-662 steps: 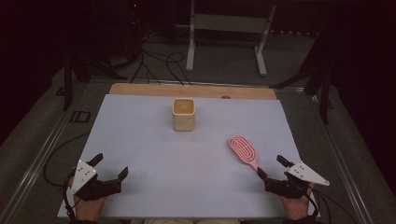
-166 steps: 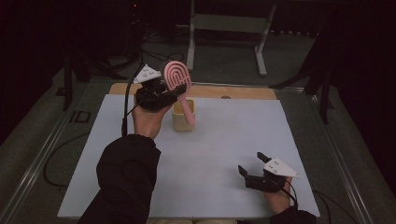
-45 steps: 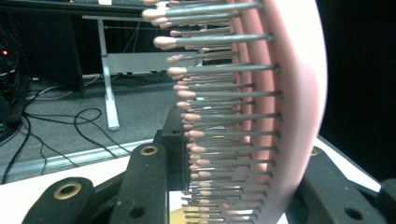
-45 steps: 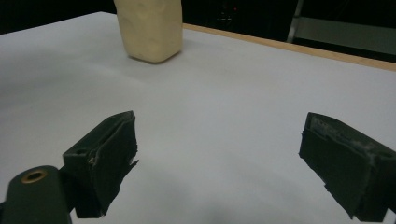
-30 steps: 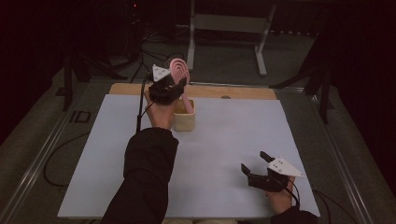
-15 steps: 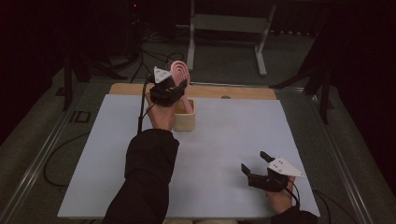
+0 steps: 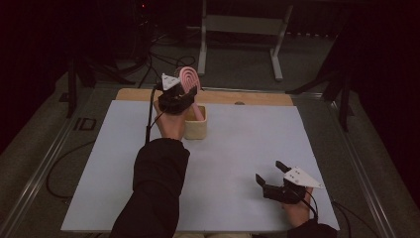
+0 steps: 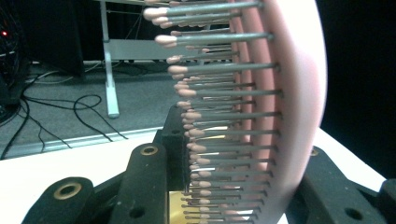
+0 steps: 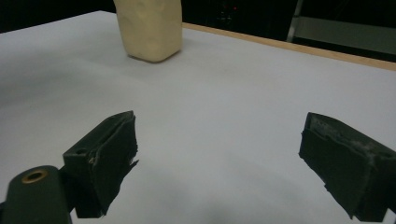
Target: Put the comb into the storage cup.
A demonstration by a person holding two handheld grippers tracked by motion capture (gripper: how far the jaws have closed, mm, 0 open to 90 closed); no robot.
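Hairbrush (image 7: 188, 79) is sitting upright, handle down inside cream cup (image 7: 196, 128) at the desk's (image 7: 247, 144) far middle. Left tool (image 7: 177, 98) is gripping the brush head, jaws either side of it in the left gripper view. Placement is looking nearly done; release and pull-back are remaining. Right tool (image 7: 271, 181) is idling near the front edge, jaws wide apart, holding nothing.

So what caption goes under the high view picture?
Left claw lowers a pink hairbrush into the cream cup; right claw waits open.
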